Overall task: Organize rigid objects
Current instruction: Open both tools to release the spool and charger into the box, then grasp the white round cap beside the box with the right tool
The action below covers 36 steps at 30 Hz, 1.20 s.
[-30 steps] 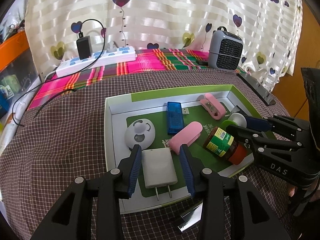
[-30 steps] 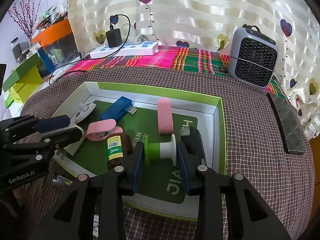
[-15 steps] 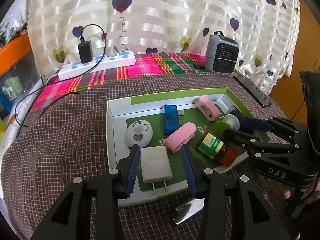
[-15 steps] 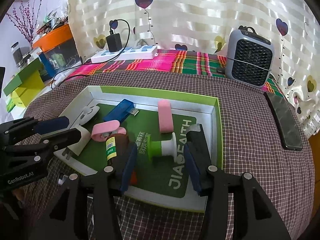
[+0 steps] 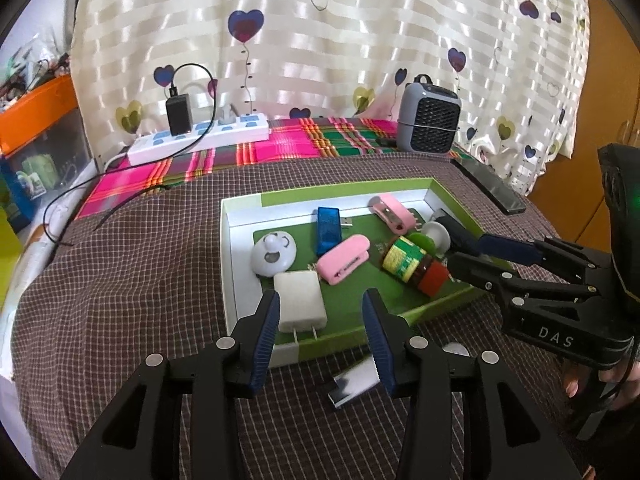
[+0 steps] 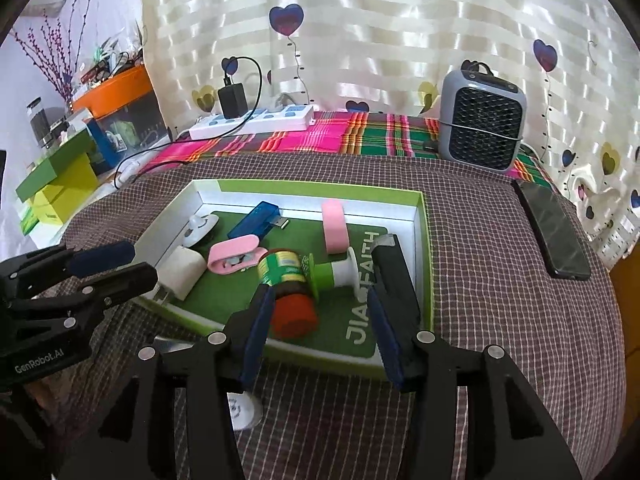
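Both grippers wide apart, empty, at the tray's (image 5: 452, 200) near edge.
White charger (image 5: 300, 300) lies just ahead of left gripper (image 5: 322, 328), prongs toward it; right gripper (image 6: 318, 326) is nearer the bottle (image 6: 288, 292).

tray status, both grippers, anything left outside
Left gripper open, empty, at white charger. Right gripper open, empty, over red-capped bottle. Silver item outside tray.
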Motion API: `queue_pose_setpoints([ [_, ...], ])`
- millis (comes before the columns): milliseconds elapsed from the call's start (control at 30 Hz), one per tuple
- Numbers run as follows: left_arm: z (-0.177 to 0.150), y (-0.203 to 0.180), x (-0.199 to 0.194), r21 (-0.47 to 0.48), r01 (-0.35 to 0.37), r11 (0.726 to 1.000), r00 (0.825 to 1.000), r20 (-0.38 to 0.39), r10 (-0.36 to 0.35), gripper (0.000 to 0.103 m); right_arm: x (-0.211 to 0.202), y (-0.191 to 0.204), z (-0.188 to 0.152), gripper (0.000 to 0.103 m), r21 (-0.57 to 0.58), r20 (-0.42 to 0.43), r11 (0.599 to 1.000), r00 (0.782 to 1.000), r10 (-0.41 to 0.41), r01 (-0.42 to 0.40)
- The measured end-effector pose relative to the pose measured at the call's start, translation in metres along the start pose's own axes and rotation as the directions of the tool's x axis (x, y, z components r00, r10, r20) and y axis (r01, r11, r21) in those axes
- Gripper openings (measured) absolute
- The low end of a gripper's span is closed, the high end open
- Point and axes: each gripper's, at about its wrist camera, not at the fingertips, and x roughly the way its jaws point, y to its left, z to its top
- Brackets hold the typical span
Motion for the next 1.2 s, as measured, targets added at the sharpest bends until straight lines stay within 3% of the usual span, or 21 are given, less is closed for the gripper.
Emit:
queue_pose_setpoints([
  [600,-0.035,0.011,-0.038,-0.055,-0.011,0.998,1.0,0.016,0.012,0.043,-0.033,0.013,-0.03,0.05,0.008,0.011,1.0,1.0,0.022,-0.022],
  [1200,-0.065,0.038,-0.032,-0.115,0.014,0.993,0.999,-0.038,-0.018,0.043,-0.008,0.048,-0.053,0.05,-0.033,-0.077,0.997,0.995,0.061,-0.064],
])
